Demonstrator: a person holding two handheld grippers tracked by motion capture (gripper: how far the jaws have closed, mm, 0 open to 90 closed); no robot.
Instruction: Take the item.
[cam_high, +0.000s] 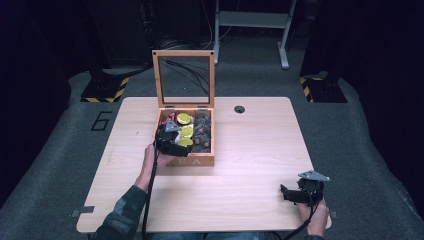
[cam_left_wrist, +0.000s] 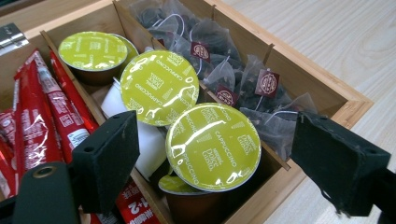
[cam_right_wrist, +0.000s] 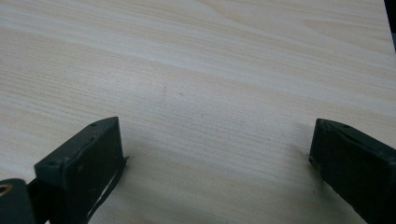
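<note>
A wooden box with its glass lid raised stands mid-table. Its compartments hold green-topped cappuccino capsules, red sachets and dark tea bags. My left gripper hovers over the box's near left part, open, its jaws on either side of the nearest capsule without touching it. My right gripper rests open at the table's near right corner over bare wood, nothing between its fingers.
The light wooden table has a small cable hole behind the box. Beyond the table are a white frame's legs and two stands with yellow-black striped bases. A forearm in a patterned sleeve comes in at bottom left.
</note>
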